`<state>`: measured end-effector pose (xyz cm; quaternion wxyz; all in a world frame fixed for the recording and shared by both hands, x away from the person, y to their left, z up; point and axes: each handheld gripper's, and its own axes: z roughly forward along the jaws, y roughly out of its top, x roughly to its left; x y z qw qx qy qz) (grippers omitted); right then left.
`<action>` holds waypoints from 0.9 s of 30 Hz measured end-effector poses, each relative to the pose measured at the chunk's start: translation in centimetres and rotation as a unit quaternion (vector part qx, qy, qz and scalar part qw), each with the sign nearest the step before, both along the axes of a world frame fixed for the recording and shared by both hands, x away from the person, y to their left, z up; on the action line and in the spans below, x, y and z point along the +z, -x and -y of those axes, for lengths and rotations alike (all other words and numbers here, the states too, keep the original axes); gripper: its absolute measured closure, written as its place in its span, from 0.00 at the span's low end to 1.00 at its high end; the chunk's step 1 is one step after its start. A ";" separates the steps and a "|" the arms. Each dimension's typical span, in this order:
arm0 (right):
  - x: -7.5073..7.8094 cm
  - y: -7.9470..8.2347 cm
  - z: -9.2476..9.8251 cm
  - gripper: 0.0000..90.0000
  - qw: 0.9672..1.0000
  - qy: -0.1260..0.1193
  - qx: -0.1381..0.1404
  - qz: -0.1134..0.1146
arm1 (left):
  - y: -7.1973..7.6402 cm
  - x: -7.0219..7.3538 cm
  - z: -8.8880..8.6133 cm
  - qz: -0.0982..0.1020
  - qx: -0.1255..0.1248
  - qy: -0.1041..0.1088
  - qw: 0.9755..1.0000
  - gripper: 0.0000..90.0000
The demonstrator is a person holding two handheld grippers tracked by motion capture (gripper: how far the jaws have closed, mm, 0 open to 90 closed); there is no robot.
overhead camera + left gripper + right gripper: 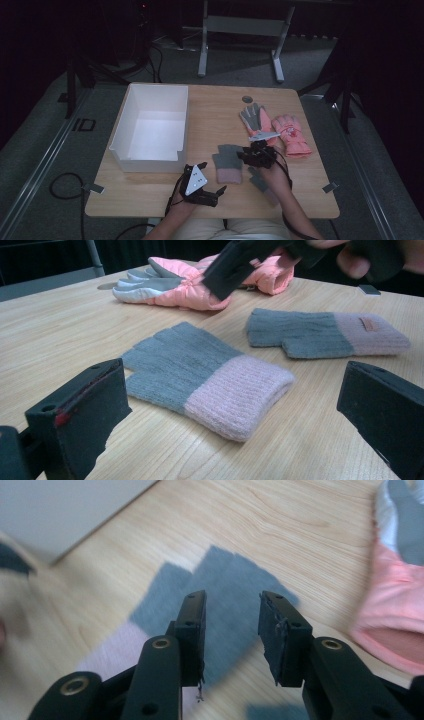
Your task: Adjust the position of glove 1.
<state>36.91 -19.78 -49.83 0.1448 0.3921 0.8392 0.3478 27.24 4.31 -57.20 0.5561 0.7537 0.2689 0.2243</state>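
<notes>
Two grey knit gloves with pink cuffs lie near the table's front. One knit glove [229,162] [210,380] [225,585] lies flat just beyond my left gripper [214,176] [232,390], whose jaws stand wide apart and open with nothing in them. The other knit glove [260,182] [325,332] lies to its right, partly under the right hand. My right gripper [244,155] [230,605] hovers over the first glove's grey part, its jaws apart and nothing between them. One of its fingers [227,270] crosses the top of the left gripper view.
A pair of pink ski gloves [280,130] [175,287] [395,605] lies at the back right of the table. A white open box [150,130] [65,510] stands on the table's left half. The table's front edge runs just below both hands.
</notes>
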 end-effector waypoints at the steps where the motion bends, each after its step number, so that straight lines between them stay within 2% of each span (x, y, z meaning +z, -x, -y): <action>1: 0.2 0.1 0.5 0.69 1.000 0.005 0.006 0.000 | 0.0 0.0 0.0 0.000 0.000 0.000 1.000 0.00; 6: 1.0 0.8 3.2 0.72 0.999 0.015 0.034 0.009 | 0.0 0.0 0.0 0.000 0.003 -0.001 1.000 0.00; 11: 1.4 1.4 5.6 0.72 0.997 0.031 0.074 0.014 | 0.0 0.0 0.0 0.002 0.002 0.000 1.000 0.00; 14: 0.7 1.8 6.8 0.72 0.994 0.060 0.089 0.009 | 0.0 0.0 0.0 0.002 0.002 0.000 1.000 0.00; 17: -0.5 2.2 7.9 0.72 0.992 0.076 0.096 -0.008 | 0.0 0.0 -0.1 0.003 0.003 0.002 1.000 0.00; 24: -3.0 3.1 9.5 0.72 0.990 0.083 0.105 -0.041 | 0.0 0.0 0.0 0.002 0.004 0.000 1.000 0.00; 27: -3.9 3.1 9.5 0.73 0.989 0.092 0.106 -0.042 | 0.0 0.0 0.0 0.002 0.004 0.000 1.000 0.00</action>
